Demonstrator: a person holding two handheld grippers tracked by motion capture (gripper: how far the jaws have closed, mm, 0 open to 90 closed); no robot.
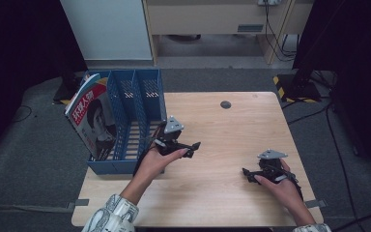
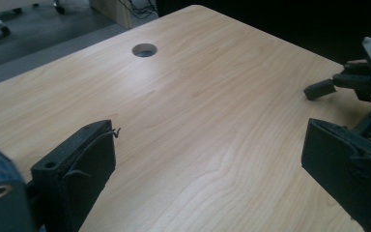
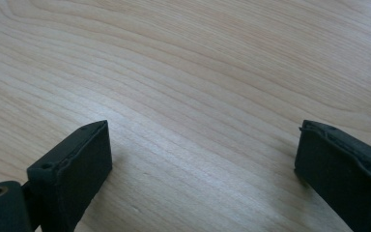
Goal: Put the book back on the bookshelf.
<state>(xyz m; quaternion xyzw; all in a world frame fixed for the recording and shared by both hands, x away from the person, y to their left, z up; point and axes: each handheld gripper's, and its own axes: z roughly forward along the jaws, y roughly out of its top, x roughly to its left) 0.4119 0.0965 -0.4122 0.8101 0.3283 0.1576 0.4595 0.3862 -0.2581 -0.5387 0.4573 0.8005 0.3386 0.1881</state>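
Observation:
My left gripper [image 1: 193,146] is held just right of a blue file rack [image 1: 147,104], pointing right over the wooden table [image 1: 222,130]. In the left gripper view its jaws stand wide apart with bare wood between them, so the left gripper [image 2: 207,154] is open and empty. The right gripper [image 1: 248,175] rests low near the table's right front, pointing left. Its own view has the right gripper [image 3: 203,154] open, jaws far apart over bare wood. A magazine [image 1: 92,116] with a red title leans in the rack's leftmost slot.
A round cable hole [image 1: 225,104] sits near the table's far edge. The other gripper [image 2: 352,82] is visible at the right of the left gripper view. A white cabinet [image 1: 106,29] and wooden furniture stand behind the table; cables lie on the floor at the right.

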